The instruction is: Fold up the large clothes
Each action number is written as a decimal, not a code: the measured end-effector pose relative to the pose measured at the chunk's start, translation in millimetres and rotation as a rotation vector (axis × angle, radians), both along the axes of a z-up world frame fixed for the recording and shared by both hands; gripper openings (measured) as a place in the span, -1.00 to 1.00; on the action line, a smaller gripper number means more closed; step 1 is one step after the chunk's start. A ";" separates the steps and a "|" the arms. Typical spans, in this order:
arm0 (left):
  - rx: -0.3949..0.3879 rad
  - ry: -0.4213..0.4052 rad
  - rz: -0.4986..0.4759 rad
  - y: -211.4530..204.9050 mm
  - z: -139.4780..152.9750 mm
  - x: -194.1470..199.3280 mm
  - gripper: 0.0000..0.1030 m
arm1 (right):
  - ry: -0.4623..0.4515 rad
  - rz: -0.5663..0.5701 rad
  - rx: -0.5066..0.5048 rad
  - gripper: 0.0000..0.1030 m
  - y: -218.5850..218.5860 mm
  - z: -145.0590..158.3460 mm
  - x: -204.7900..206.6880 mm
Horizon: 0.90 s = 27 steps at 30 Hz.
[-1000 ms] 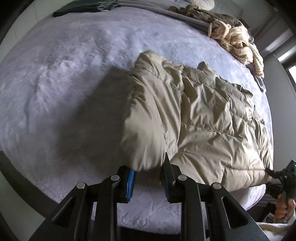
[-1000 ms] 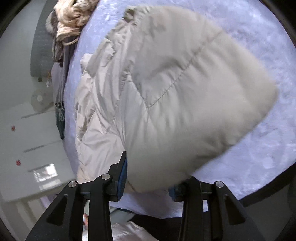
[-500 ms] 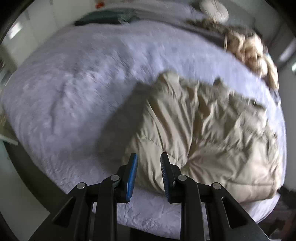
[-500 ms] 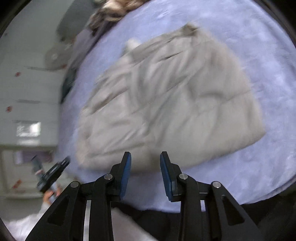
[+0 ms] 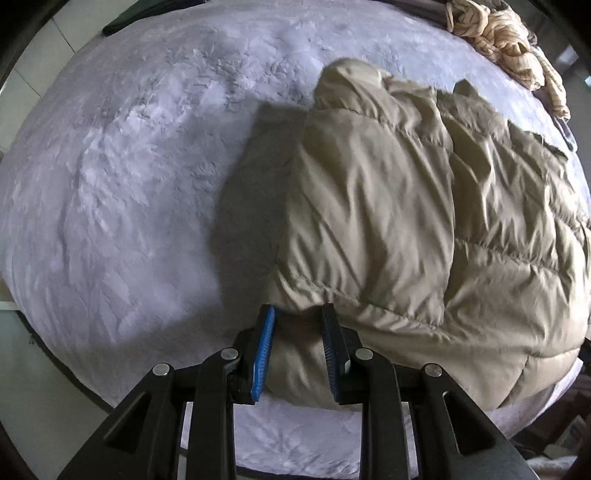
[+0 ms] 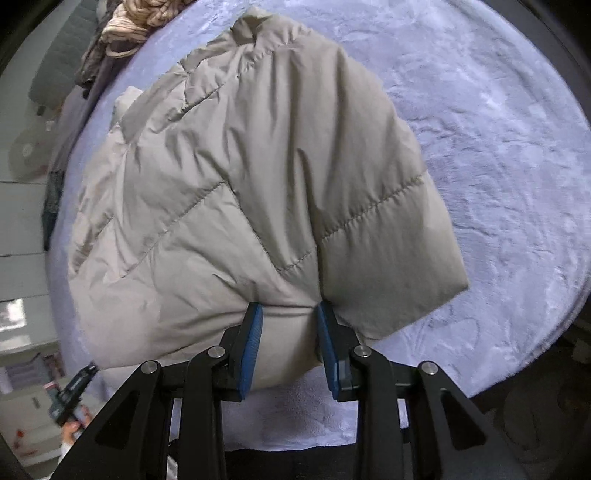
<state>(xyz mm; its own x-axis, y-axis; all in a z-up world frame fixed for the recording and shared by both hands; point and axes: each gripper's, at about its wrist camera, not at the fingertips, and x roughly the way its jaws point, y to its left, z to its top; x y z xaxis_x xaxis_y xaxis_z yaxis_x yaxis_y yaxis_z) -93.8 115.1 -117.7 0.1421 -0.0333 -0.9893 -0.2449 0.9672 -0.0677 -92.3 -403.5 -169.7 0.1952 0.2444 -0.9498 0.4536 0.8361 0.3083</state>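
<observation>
A beige quilted puffer jacket [image 5: 406,206] lies folded on a lavender fleece bed cover [image 5: 129,184]. My left gripper [image 5: 297,314] is open, its blue-padded jaws either side of the jacket's near left edge. In the right wrist view the jacket [image 6: 258,184] fills the middle. My right gripper [image 6: 288,310] is open, its jaws astride the jacket's near edge, with fabric between them and not pinched.
A heap of cream knitted clothing [image 5: 506,40] lies at the far edge of the bed, and shows in the right wrist view [image 6: 133,22]. A dark green folded cloth [image 5: 147,14] lies far left. The bed's front edge [image 5: 295,454] is just below the grippers.
Both grippers let go of the jacket and drew back half a second ago. Now both have come forward again, with the jacket's near edge between their open jaws.
</observation>
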 end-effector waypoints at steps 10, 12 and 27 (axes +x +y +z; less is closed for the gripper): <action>-0.005 -0.056 -0.093 17.8 21.3 29.4 -0.46 | -0.057 0.015 -0.146 -0.32 79.4 43.6 16.6; -0.027 -0.064 -0.104 16.2 22.1 33.8 -0.46 | -0.065 0.055 -0.159 -0.32 99.2 47.2 26.8; -0.128 -0.073 -0.112 29.4 5.9 66.8 0.99 | -0.084 0.176 -0.097 0.03 203.0 41.2 79.1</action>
